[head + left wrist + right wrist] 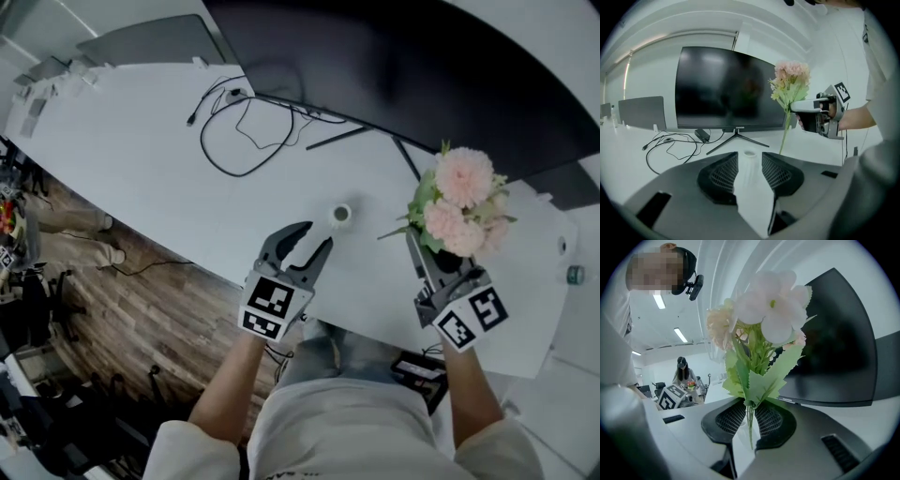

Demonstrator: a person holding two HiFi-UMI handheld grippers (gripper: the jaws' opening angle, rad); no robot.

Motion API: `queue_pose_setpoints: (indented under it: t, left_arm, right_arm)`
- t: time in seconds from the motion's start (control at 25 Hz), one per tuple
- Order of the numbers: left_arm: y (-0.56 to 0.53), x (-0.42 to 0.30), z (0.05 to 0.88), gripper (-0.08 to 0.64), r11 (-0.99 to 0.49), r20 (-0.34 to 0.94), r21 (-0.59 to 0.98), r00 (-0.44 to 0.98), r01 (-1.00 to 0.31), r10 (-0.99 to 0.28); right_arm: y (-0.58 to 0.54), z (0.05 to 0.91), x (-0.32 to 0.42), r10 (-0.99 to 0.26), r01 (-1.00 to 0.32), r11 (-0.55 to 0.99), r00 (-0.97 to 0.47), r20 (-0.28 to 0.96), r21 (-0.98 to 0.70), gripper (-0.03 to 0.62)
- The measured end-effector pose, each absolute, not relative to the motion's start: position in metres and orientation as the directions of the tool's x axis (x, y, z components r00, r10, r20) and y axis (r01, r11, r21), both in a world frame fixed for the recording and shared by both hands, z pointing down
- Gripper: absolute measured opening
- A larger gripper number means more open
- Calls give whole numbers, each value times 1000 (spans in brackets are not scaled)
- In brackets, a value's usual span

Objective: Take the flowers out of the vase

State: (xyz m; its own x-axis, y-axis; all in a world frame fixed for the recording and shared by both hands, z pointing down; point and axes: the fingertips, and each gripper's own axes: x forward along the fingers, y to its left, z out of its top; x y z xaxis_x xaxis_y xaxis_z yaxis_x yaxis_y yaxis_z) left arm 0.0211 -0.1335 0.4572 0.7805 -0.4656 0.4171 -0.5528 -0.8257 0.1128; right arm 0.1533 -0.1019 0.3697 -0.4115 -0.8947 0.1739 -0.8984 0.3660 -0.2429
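The long white table (122,159) runs from far left to near right, and its near edge passes under both grippers. Wood-plank floor (141,291) lies beyond that edge at the left. A small white cylindrical vase (341,214) stands upright near the edge, with bare tabletop to its left. Looped black cables (246,141) and a curved black monitor (422,75) on thin legs crowd the far side. The left gripper (314,234) has its ribbed black jaws apart, with the vase just beyond their tips. The right gripper (429,262) is clamped on the thin green stems of the pink artificial flowers (461,199), held clear of the vase to its right.
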Motion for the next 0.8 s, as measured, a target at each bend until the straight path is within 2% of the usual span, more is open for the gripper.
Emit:
queue_pose_setpoints:
  t: [0.16,0.32,0.8]
  left_arm:
    - [-120,6,434,73,-796,393,116,764,-594,-512]
    - [-109,-7,410,5,-748,370,158,741,-645,-561]
    - [-83,-20,378,2,-661,346,216,689,-719,-636]
  right_arm:
    - [-96,367,150,-887,-894,381,-425,180,-235,80]
    - [-87,361,148,-884,-894,389,-430,184,-222,80]
    - [-72,350,136,-872,-895,409,-441,215,-175,80]
